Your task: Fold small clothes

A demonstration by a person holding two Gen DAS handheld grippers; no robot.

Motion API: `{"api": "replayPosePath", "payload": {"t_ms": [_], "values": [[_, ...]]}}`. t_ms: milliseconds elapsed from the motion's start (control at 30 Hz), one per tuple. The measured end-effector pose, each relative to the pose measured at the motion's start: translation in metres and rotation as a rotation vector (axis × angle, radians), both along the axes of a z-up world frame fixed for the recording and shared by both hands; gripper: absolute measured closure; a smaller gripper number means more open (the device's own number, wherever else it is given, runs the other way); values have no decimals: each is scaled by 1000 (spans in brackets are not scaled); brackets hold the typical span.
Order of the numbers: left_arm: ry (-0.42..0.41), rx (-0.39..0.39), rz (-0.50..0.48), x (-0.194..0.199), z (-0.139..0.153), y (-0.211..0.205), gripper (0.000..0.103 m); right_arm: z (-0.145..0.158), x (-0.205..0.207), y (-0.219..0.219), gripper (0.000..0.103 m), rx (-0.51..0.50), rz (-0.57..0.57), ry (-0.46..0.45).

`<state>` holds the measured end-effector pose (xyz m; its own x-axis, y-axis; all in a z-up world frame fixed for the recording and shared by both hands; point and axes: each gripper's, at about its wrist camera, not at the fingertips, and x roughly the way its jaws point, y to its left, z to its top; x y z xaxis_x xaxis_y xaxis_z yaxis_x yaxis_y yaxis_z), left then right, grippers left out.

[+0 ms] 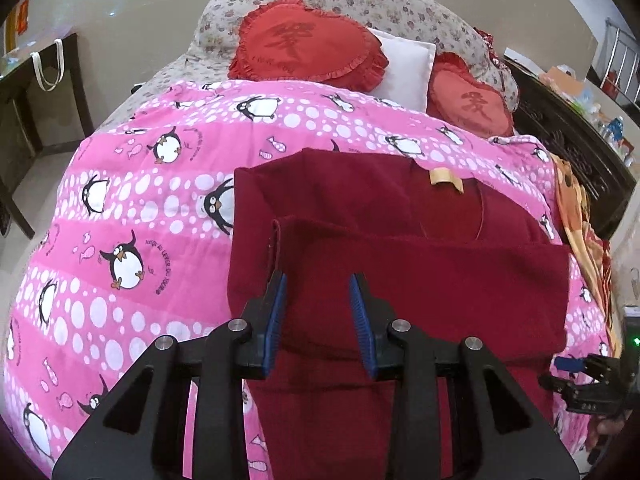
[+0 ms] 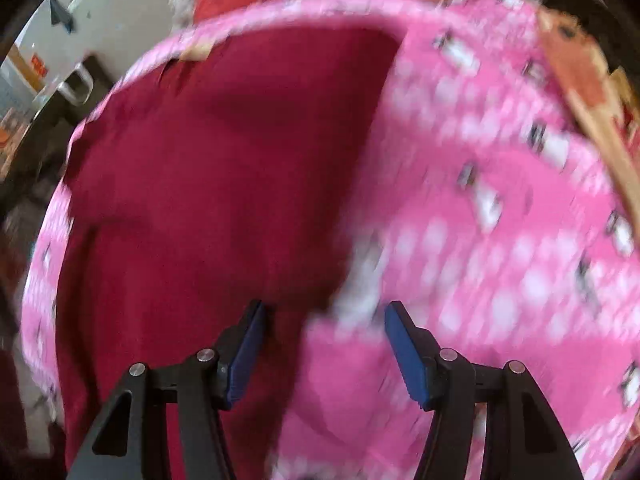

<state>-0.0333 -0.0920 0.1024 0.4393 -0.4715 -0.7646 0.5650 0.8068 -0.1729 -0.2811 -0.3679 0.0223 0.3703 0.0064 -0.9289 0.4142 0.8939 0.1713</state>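
Observation:
A dark red garment [image 1: 400,280] lies on a pink penguin-print quilt [image 1: 140,200], its lower part folded up over the body. A tan label [image 1: 446,178] shows at the neck. My left gripper [image 1: 318,278] hovers open just above the left end of the folded flap; its blue pads stand apart with nothing pinched between them. My right gripper [image 2: 326,306] is open too, pointing steeply down over the right edge of the garment [image 2: 208,184], where it meets the quilt [image 2: 500,240]. That view is blurred. The right gripper [image 1: 576,376] also shows at the lower right of the left wrist view.
Two red heart cushions [image 1: 308,50] [image 1: 470,106] and a white pillow [image 1: 408,66] lie at the head of the bed. An orange patterned cloth [image 1: 576,208] lies along the quilt's right edge by a dark wooden rail [image 1: 572,152]. A dark table [image 1: 36,92] stands left.

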Motion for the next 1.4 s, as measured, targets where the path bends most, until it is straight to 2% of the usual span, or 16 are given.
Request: {"api": "replayPosePath", "payload": {"t_ms": [133, 233, 333, 400, 433, 467, 533, 600, 667, 767, 900, 1000, 1100, 1200, 1333, 1400], "values": [[26, -13, 13, -1, -5, -2, 71, 23, -13, -11, 44, 13, -45, -82], [33, -14, 5, -5, -8, -4, 71, 49, -9, -38, 39, 70, -144, -272], [46, 2, -13, -10, -14, -11, 71, 45, 13, -60, 35, 136, -206, -365], [49, 11, -28, -14, -15, -14, 71, 27, 42, -70, 48, 206, -190, -345], [45, 14, -34, -16, -15, -15, 71, 18, 57, -71, 71, 194, -162, -310], [39, 16, -38, -17, -13, -14, 71, 19, 64, -69, 83, 129, -144, -287], [21, 7, -35, -19, -10, -9, 71, 32, 69, -69, 88, 34, -115, -313], [25, 5, -22, -18, -12, -3, 71, 44, 68, -71, 89, -71, -130, -327], [51, 4, -16, -18, -17, 1, 71, 32, 71, -72, 89, -156, -128, -279], [86, 22, -10, -21, -25, 11, 71, 15, 70, -75, 88, -129, -149, -256], [81, 45, -5, -31, -26, 28, 71, 46, 42, -73, 71, -74, -201, -300], [98, 39, 11, -37, -28, 40, 71, 65, 27, -36, 66, -80, -109, -316], [127, 27, 16, -47, -30, 47, 71, 48, 24, -14, 66, -91, -49, -245], [169, 23, -8, -61, -31, 51, 71, 1, 22, -12, 65, -134, -74, -71], [182, 8, -34, -85, -27, 65, 44, 23, -2, -11, 64, -74, -119, -168], [188, 10, -36, -96, -27, 73, 44, 39, -14, -5, 64, -68, -106, -194]]}}
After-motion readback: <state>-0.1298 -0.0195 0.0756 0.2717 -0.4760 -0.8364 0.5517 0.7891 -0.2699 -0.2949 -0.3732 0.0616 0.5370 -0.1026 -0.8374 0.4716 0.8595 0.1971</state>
